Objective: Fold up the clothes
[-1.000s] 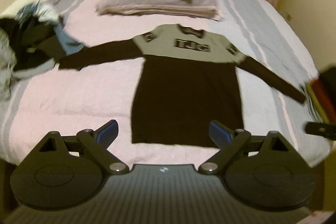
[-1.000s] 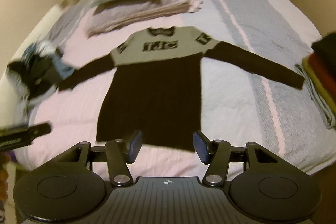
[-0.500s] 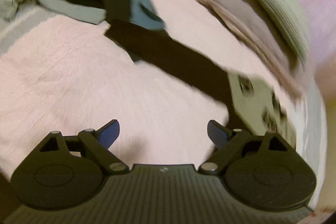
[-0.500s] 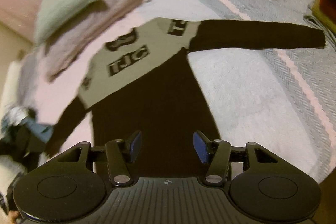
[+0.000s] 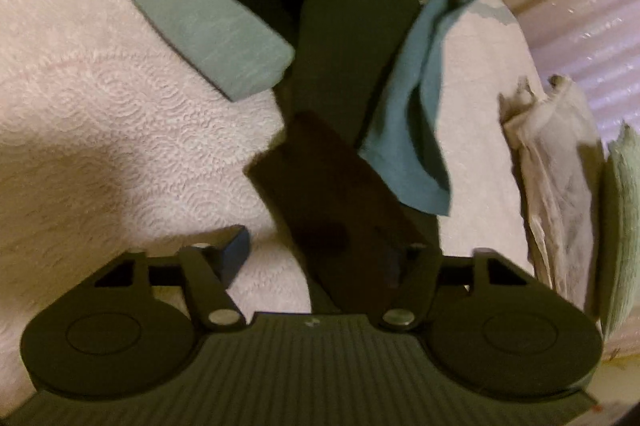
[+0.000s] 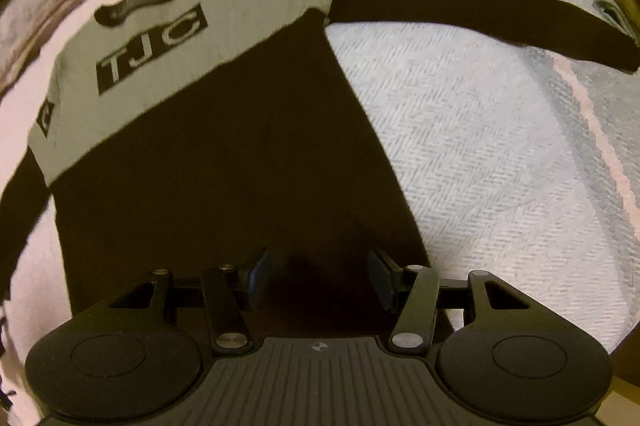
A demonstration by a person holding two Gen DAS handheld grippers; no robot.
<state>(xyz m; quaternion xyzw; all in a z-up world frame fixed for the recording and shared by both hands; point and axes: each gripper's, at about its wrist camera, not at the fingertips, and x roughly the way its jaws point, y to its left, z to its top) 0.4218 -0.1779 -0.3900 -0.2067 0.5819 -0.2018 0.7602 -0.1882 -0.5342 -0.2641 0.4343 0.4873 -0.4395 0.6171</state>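
On a bed spread with a pale pink and grey cover [image 6: 500, 146], a black and grey sweater [image 6: 224, 154] printed with the letters TJC lies flat, its sleeves stretched out to either side. Over the garment's lower right part the right gripper [image 6: 316, 276] points steeply down, its blue-padded jaws standing apart above the dark cloth with nothing pinched between them. At the far end of the other sleeve, the left gripper [image 5: 320, 258] comes down over the black cuff [image 5: 332, 202], its jaws closing with the cuff lying between them; one blue pad shows clear of the fabric on the pink cover, while the other is hidden behind the sleeve, and the pads do not yet press on it. Just beyond the cuff sits a loose heap of unfolded clothes [image 5: 248, 10], teal, grey-green and dark. Stacked pillows [image 5: 560, 194] rest at the edge of the left wrist view.
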